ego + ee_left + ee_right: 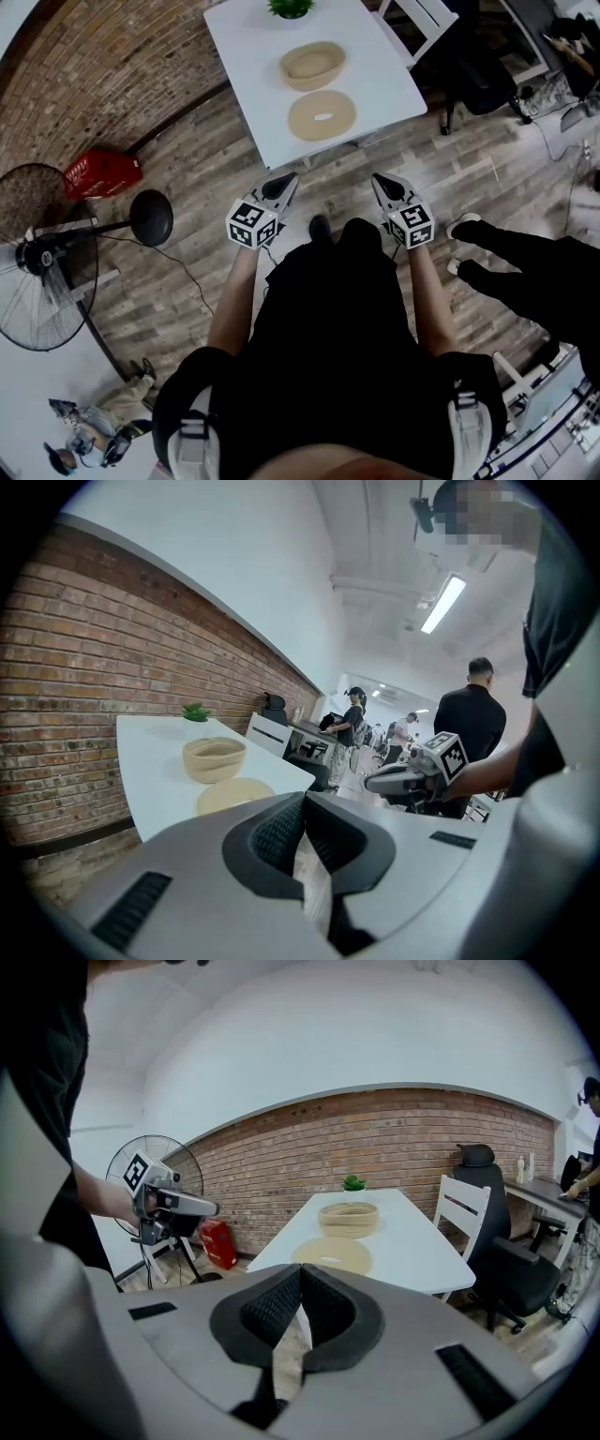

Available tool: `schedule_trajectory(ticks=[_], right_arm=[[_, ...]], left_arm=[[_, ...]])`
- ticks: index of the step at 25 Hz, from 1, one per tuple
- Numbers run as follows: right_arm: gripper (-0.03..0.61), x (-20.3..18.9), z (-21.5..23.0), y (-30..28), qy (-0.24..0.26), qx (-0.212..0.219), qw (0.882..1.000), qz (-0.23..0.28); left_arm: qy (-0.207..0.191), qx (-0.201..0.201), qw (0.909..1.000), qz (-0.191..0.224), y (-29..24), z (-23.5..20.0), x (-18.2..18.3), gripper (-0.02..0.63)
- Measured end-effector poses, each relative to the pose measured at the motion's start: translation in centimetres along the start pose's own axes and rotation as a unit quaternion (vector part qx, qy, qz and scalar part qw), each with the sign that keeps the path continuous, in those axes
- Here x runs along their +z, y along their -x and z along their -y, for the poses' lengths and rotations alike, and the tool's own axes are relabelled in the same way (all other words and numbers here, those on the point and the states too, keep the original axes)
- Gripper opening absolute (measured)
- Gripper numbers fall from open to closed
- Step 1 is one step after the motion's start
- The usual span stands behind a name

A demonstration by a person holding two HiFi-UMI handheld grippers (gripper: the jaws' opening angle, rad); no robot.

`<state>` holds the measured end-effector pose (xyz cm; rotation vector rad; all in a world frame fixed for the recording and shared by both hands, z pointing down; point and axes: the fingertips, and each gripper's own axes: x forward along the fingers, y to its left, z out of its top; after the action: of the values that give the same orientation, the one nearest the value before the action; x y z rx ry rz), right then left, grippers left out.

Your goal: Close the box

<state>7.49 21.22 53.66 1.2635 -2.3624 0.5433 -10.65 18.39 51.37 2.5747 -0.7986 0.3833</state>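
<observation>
An oval tan box [313, 65] stands open on the white table [253, 56], with its flat lid [322, 114] lying beside it nearer the table's front edge. The box [214, 758] and lid [234, 795] also show in the left gripper view, and the box [348, 1219] and lid [333, 1254] in the right gripper view. My left gripper [284, 183] and right gripper [383, 184] hang side by side over the wooden floor, short of the table's front edge. Both are shut with nothing between the jaws.
A small green plant [291, 8] sits at the table's far end. A white chair [419, 21] and a black office chair [478, 80] stand to the right. At the left are a standing fan [37, 258] and a red crate [101, 173]. Another person's legs [525, 258] are at the right.
</observation>
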Motion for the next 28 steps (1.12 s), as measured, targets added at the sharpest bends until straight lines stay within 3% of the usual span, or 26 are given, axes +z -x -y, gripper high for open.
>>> schedule_trajectory(ticks=[20, 28], right_arm=[[-0.003, 2.5, 5.1, -5.3, -0.001, 0.027, 1.0, -0.012], [-0.003, 3.2, 8.4, -8.7, 0.01, 0.062, 0.997, -0.036]], left_arm=[[0.013, 0.027, 0.9995, -0.014, -4.2, -4.6, 1.7, 0.02], [0.039, 0.056, 0.9974, -0.025, -7.1, -7.5, 1.6, 0.02]])
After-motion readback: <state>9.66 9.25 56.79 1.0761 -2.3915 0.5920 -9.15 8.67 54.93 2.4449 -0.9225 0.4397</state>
